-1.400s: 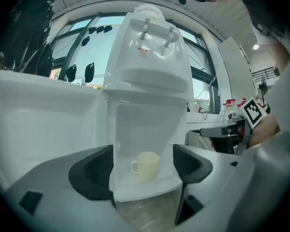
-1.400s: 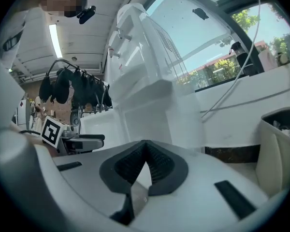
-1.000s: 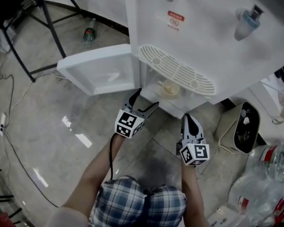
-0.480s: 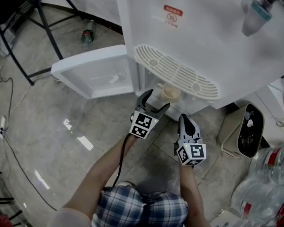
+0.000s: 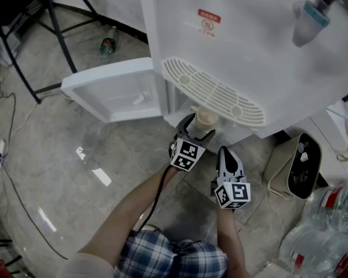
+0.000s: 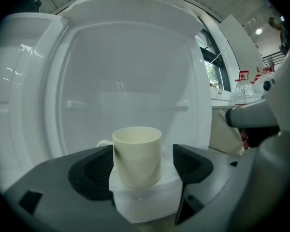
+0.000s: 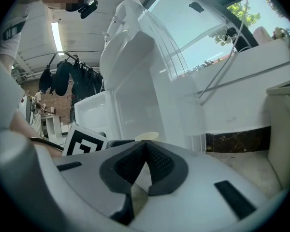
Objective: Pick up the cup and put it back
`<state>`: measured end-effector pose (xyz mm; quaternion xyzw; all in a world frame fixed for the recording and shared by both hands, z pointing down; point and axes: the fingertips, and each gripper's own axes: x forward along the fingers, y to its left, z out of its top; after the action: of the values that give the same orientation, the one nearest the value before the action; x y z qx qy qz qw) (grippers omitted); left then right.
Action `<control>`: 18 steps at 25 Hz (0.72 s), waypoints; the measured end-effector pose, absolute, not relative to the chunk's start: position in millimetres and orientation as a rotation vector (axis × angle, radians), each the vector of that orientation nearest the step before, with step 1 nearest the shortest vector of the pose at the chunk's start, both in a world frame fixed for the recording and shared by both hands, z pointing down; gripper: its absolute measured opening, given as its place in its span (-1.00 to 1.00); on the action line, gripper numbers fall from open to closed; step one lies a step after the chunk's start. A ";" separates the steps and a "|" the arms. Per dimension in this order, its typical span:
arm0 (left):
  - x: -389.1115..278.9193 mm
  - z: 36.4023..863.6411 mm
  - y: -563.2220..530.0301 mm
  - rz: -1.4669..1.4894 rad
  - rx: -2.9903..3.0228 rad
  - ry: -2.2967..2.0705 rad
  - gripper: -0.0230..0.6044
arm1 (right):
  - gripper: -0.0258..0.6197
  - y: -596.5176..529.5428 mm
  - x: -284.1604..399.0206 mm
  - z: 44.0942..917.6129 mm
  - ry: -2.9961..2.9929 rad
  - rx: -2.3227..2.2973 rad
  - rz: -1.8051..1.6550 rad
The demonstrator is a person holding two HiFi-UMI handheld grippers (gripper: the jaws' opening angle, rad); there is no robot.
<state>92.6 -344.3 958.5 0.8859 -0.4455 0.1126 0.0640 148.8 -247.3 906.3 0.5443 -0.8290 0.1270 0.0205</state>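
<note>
both jaws of the left gripper (image 6: 144, 164) stand wide around the cup (image 6: 137, 149), nearer the left one; centre it, then squeeze gently mid-wall. right gripper (image 7: 144, 164) is closed, empty.

The cup (image 5: 207, 119) is a plain cream mug, straight-sided and round, with a thin even rim and a small loop handle that shows at its rear left in the left gripper view. It stands upright, mouth up, on a small white ledge (image 6: 145, 197) at the foot of the water dispenser (image 5: 249, 51), in the open recess directly beneath the dispenser's oval drip grille (image 5: 214, 88). Nothing can be made out inside it. It sits between the spread jaws of the left tongs (image 6: 144, 153): one jaw lies close against its side, whether touching is unclear, and the other stands slightly apart.
</note>
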 end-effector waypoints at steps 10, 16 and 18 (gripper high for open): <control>96.0 964.7 -360.5 0.319 2.602 -1.421 0.27 | -0.87 -247.0 154.5 908.7 -2.564 1.705 0.408; 96.9 967.5 -369.0 0.314 2.574 -1.419 0.27 | -0.87 -248.5 150.7 909.8 -2.569 1.691 0.403; 98.5 970.1 -370.4 0.317 2.567 -1.417 0.27 | -0.87 -249.5 149.8 910.5 -2.569 1.690 0.403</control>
<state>98.5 -370.4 970.1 0.8665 -0.4781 0.1071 0.0959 149.8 -249.5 910.5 0.5448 -0.8282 0.1298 0.0205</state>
